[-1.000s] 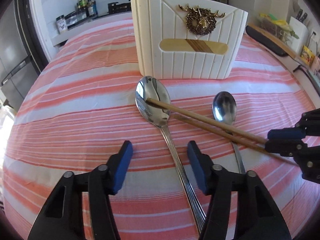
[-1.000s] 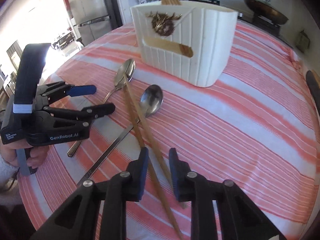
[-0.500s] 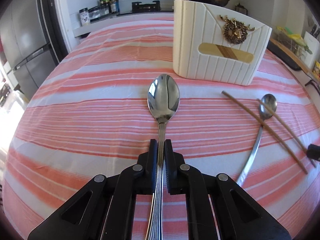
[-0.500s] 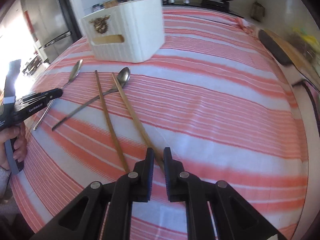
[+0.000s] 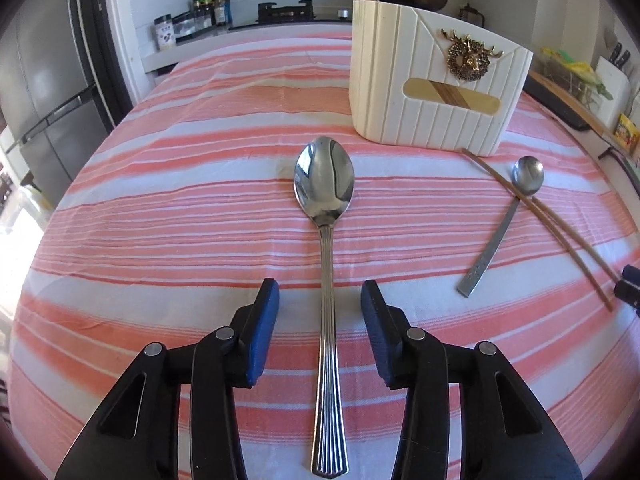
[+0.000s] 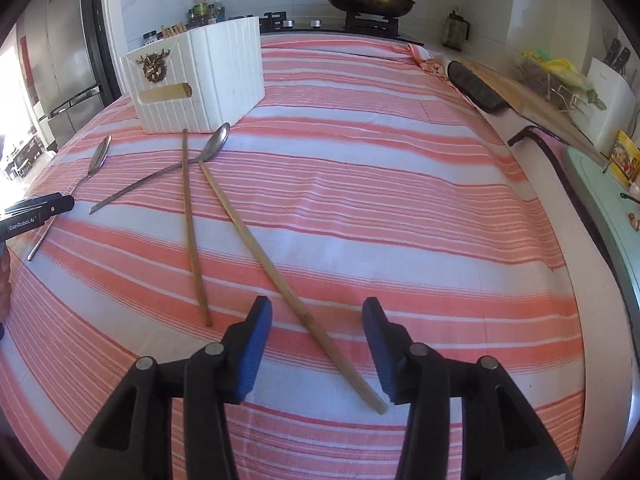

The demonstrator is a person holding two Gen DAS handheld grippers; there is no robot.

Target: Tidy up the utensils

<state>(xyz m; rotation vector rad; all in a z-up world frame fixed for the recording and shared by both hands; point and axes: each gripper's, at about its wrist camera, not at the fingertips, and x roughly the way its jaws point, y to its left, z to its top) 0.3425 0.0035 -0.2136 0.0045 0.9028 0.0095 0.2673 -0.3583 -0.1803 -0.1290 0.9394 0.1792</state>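
Left gripper (image 5: 320,300) first: its blue pads are spread wide and grip nothing. The big spoon (image 5: 326,240) lies flat on the striped tablecloth (image 5: 160,220), right between the two fingers. Its long axis runs straight out along the gripper's own line, bowl at the far end toward the white utensil holder (image 5: 436,88), ridged handle back under the camera. So that spoon is clearly the left hand's business, and squeezing in on the handle looks like the obvious next grab.

Moving right, the small spoon (image 5: 500,224) lies on a slant near the holder's right corner, with a pair of chopsticks (image 5: 540,212) crossing its neck.

Over on the far side, the right gripper (image 6: 318,328) is also parted and empty. One chopstick (image 6: 280,264) runs diagonally through the gap between its fingers, near end just ahead of the right finger, far tip up by the small spoon's bowl. The other chopstick (image 6: 192,224) lies just left of the left finger, outside the gap. They splay apart toward the gripper, so grabbing both at once looks tricky from here. The holder already has some chopsticks sticking out the top.
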